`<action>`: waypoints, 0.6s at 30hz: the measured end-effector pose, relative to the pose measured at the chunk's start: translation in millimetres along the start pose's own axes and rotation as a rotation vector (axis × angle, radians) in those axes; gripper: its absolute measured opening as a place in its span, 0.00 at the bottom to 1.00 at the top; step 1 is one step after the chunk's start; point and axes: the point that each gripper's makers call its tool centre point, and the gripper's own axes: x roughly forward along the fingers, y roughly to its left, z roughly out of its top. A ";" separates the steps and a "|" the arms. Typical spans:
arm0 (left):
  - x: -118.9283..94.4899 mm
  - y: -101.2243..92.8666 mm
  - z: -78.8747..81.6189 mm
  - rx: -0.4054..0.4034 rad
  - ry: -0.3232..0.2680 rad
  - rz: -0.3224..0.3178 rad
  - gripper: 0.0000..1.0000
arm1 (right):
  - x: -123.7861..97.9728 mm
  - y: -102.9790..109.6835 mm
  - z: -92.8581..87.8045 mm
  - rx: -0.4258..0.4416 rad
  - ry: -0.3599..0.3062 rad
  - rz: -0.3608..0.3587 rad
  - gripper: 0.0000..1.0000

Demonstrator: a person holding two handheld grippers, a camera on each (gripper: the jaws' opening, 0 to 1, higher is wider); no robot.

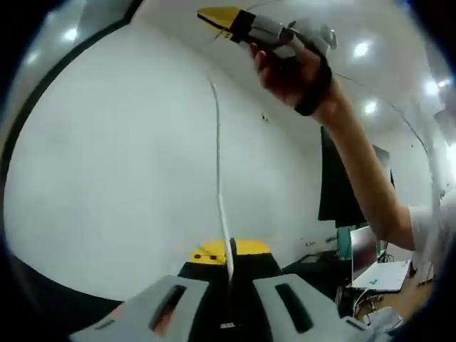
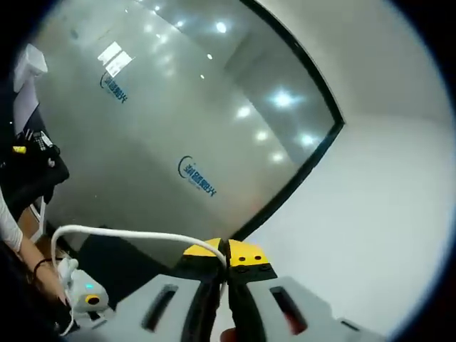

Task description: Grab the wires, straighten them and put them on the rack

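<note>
Hanging taut, white wire (image 1: pixel 219 171).

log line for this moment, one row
phase: straightening | left gripper: shut on white wire | right gripper: shut on same wire, other end | wire: stretched between both, raised | rack: not reached

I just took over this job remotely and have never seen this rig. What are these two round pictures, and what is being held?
No robot here: a person holds a hand gripper in each hand, and a camera rides on each one. In the left gripper view, the left gripper pinches a white wire that runs up to the right gripper, held in the person's raised hand. In the right gripper view, the right gripper clamps the same wire, which curves away to the left gripper. Behind are a white wall and a glass partition. I see no table or rack.
</note>
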 end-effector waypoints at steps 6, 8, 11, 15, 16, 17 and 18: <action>-30.9 75.1 81.1 0.054 -0.011 0.213 0.01 | -12.4 0.3 -74.5 0.001 0.077 -0.024 0.25; -32.3 95.5 111.0 -0.003 -0.034 0.240 0.01 | -17.2 8.3 -116.9 0.019 0.145 -0.020 0.36; -32.8 147.8 164.5 0.068 -0.056 0.376 0.01 | -30.0 26.9 -184.8 0.087 0.260 0.006 0.46; -27.3 186.0 218.1 0.133 -0.072 0.462 0.00 | -60.5 74.7 -246.6 0.217 0.306 0.118 0.45; -26.6 190.1 226.2 0.164 -0.072 0.479 0.00 | -69.4 95.6 -255.0 0.269 0.292 0.191 0.43; -25.9 192.6 237.7 0.208 -0.082 0.501 0.00 | -78.9 119.6 -264.4 0.325 0.281 0.274 0.43; -24.2 194.2 249.1 0.235 -0.100 0.512 0.00 | -91.8 145.3 -279.5 0.381 0.317 0.359 0.44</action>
